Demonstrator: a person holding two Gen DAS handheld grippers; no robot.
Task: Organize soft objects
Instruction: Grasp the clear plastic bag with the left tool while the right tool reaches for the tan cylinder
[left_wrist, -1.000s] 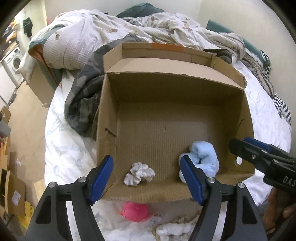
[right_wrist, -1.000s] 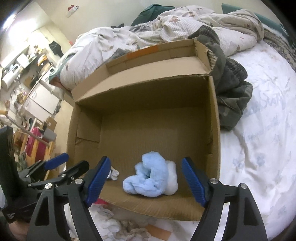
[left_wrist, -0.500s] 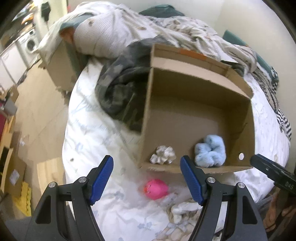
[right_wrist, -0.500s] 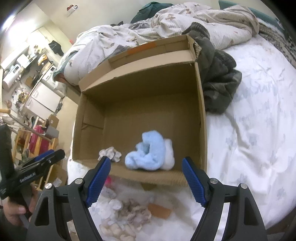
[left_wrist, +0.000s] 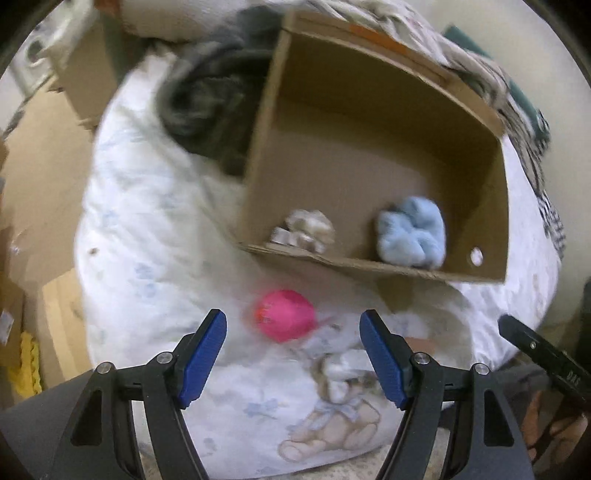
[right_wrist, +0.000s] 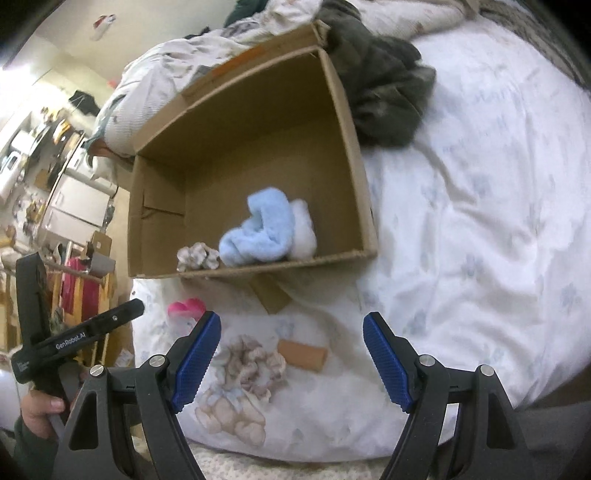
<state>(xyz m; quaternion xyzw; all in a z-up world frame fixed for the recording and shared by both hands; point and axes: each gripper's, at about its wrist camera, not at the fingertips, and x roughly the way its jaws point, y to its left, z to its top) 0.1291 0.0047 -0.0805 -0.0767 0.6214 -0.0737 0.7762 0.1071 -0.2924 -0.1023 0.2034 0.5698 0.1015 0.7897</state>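
Observation:
A cardboard box lies on the white bed. Inside it are a light blue fluffy cloth and a small grey-white scrunchie. A pink soft ball lies on the sheet in front of the box, just ahead of my open, empty left gripper. My right gripper is open and empty above a beige crumpled cloth and a brown roll.
A dark grey garment lies beside the box. A rumpled duvet is heaped behind it. The bed edge drops to the floor on the left, with cardboard boxes and furniture there.
Both grippers have pulled back from the box toward the near bed edge. The pink ball, beige cloth and brown roll have come into view in front of them. Both stay open.

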